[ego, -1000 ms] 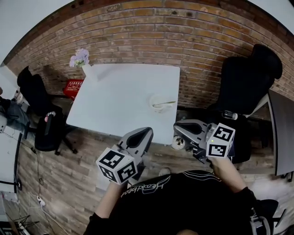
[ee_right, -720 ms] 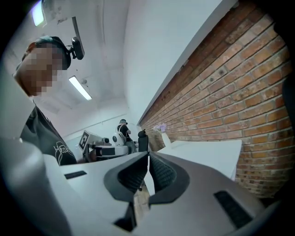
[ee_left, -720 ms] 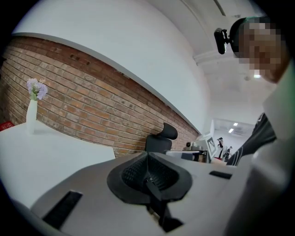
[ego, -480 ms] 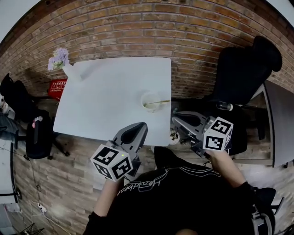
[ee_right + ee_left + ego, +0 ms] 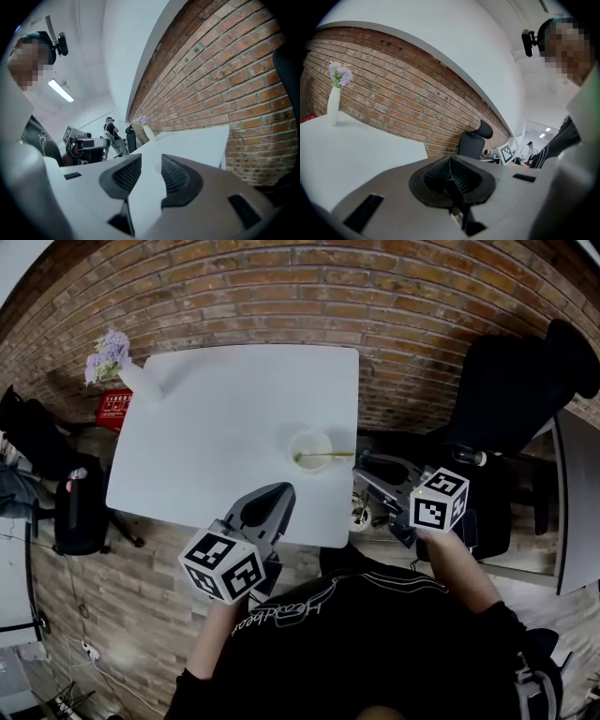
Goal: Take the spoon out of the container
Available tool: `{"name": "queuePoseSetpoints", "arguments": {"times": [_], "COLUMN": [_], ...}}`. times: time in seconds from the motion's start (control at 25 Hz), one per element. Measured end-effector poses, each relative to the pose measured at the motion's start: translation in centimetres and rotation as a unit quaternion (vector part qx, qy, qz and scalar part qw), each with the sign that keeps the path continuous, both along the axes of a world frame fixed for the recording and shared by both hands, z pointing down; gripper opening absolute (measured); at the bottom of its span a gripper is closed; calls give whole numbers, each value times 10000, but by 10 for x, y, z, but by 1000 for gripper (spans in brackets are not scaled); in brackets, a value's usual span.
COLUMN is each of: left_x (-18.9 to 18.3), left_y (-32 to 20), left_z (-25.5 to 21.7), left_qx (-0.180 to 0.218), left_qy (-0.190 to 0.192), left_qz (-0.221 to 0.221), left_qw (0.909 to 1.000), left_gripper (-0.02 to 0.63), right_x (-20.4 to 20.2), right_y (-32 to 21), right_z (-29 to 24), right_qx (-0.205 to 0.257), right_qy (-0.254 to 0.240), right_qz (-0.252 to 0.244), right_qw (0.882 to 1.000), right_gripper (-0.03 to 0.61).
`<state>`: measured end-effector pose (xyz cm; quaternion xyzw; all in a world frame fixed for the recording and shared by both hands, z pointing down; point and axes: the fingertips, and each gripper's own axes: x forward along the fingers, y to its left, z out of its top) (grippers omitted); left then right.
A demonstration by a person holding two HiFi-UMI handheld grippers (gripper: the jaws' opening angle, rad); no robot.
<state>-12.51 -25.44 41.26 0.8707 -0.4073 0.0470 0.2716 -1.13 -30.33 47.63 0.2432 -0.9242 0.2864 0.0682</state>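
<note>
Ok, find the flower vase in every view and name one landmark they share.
Head view: vase at the far left corner of the table.
Left gripper view: far left, standing upright on the table.
Right gripper view: small, near the centre, at the table's far end.
Shared landmark: the brick wall behind it.

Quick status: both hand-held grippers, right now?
Left hand-held gripper: closed, holding nothing.
Right hand-held gripper: jaws opening, nothing between them.
</note>
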Motion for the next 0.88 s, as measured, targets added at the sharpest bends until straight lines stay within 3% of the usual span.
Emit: {"name": "queuePoseSetpoints", "arguments": {"times": [0.24,0.88], "left_x": [-6,-29], "left_y": [-18,-39], "left_z": [7,33], "left_qx": [-61,-344], "left_qy": [-47,8], "left_qz": [-21,-249], "left_qw": [10000,9991], "left_gripper": [8,8], "right_x": [3,-30], "right_y": [-28,-42], "right_z": [39,80], "right_qx": [-472,-1104], "right_qy": [15,-119], "right_qz": [260,152], "right_qw": [9985,9937], "right_gripper": [124,97]}}
